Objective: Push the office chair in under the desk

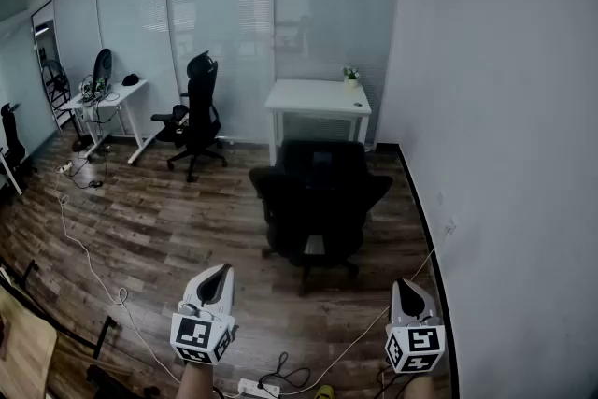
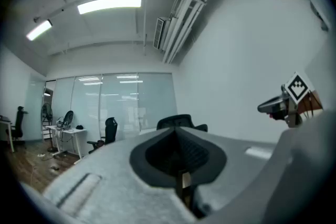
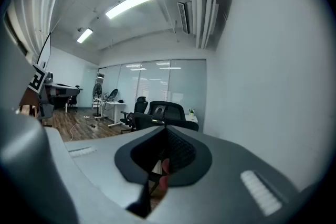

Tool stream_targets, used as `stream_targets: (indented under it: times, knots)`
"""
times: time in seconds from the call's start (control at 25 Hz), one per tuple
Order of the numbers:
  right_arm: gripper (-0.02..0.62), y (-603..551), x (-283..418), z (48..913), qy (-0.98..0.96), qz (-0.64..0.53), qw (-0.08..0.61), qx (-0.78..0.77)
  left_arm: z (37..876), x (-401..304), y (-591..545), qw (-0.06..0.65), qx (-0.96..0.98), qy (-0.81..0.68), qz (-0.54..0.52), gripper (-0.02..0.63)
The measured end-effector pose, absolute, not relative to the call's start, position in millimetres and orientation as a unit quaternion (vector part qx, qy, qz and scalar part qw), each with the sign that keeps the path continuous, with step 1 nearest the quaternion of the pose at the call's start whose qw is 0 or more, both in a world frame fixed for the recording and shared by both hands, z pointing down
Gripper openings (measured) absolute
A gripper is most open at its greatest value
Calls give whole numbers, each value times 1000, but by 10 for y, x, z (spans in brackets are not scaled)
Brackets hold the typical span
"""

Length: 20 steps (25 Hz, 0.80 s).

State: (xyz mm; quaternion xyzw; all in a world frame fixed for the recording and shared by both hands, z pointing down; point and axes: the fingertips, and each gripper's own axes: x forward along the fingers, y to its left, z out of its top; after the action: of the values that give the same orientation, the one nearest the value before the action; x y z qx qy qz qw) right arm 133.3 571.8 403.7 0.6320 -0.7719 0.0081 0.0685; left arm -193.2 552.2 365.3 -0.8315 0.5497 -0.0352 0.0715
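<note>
The black office chair (image 1: 318, 192) stands out on the wooden floor with its back to the person. It is just short of the white desk (image 1: 318, 95) and roughly in line with it, but not yet tucked under. Both tools hang low and well behind it: the left gripper (image 1: 223, 269) and the right gripper (image 1: 401, 284) each have their fingers pressed together on nothing, and neither touches the chair. From where I stand, the biggest risk is the chair turning. It sits on castors and a swivel, so a shove from closed fingers landing off-centre on the backrest would likely spin the seat or send it off at an angle. The armrests spread nearly as wide as the gap between the desk legs. If it goes in crooked, I'd expect an arm to knock a leg or catch on the worktop edge. A hard bump could also rock the little potted plant (image 1: 351, 75) at the far right corner of the worktop. Narrow closed tips may skid off a padded back, too. A pale cable (image 1: 411, 276) runs across the floor between the person and the chair towards the right wall, and a power strip (image 1: 257, 385) lies near their feet. Either could snag a step forward.
</note>
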Motion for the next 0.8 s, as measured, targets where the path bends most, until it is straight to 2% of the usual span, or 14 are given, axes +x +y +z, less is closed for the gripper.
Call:
stream_targets:
  times: [0.8]
  knots:
    - [2, 5677, 1405, 4060, -771, 6, 58, 635, 3742, -1731, 5430, 68, -840, 536, -43, -2]
